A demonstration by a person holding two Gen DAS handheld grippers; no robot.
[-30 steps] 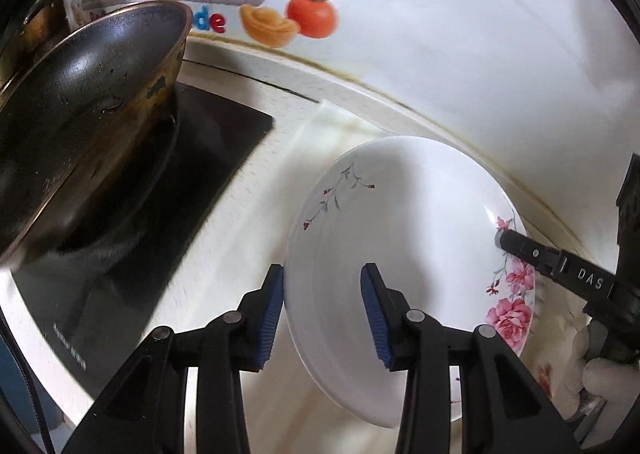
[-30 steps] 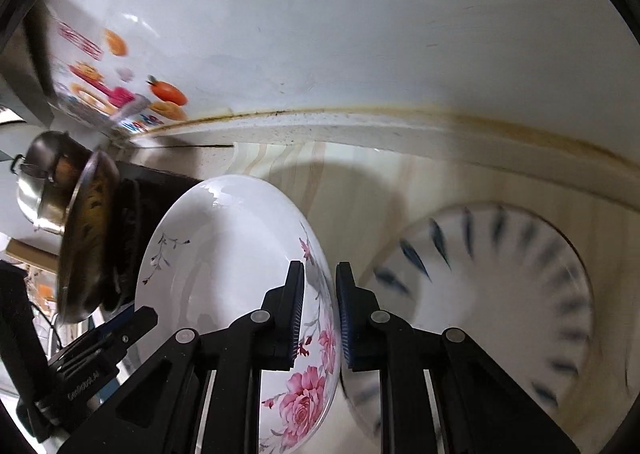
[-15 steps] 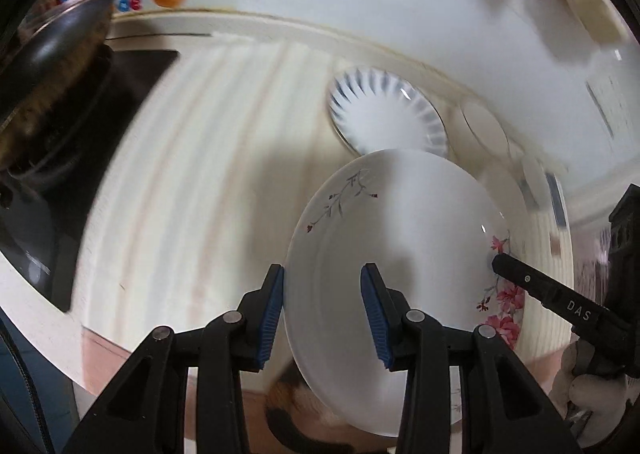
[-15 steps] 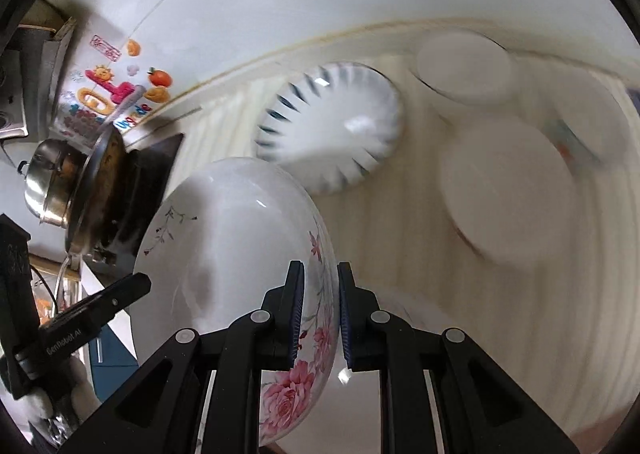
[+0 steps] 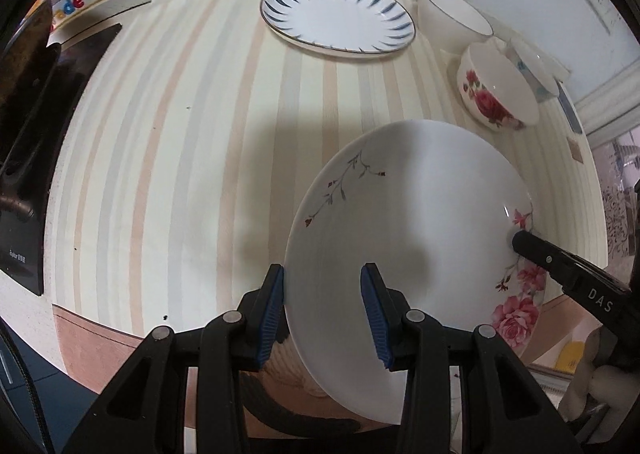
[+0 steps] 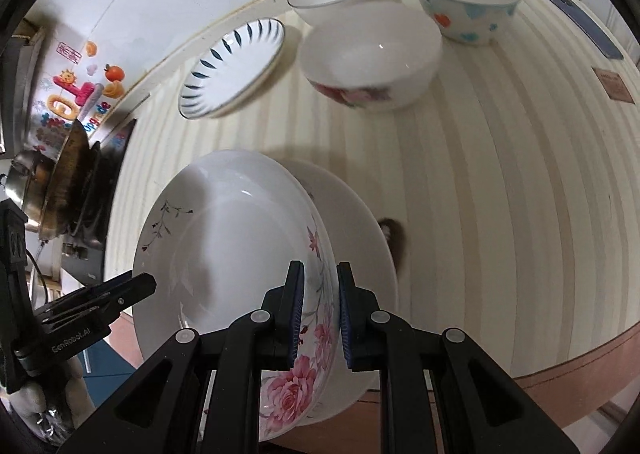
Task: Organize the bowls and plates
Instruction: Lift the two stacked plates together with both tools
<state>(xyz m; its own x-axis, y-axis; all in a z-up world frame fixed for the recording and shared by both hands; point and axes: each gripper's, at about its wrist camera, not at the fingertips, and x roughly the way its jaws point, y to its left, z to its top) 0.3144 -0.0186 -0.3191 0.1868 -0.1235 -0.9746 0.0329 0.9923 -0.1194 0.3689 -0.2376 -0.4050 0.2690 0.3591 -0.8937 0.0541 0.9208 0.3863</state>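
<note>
The large plate (image 5: 408, 254) is white with pink roses and a thin grey twig. Beyond it, the plate (image 5: 338, 19) is white with dark blue dashes. Right of that plate, one bowl (image 5: 498, 93) carries red roses. The countertop (image 5: 180, 157) shows cream, beige and grey stripes.

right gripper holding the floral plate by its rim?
Yes: in the right wrist view the right gripper pinches the rim of the floral plate between its pads.
</note>
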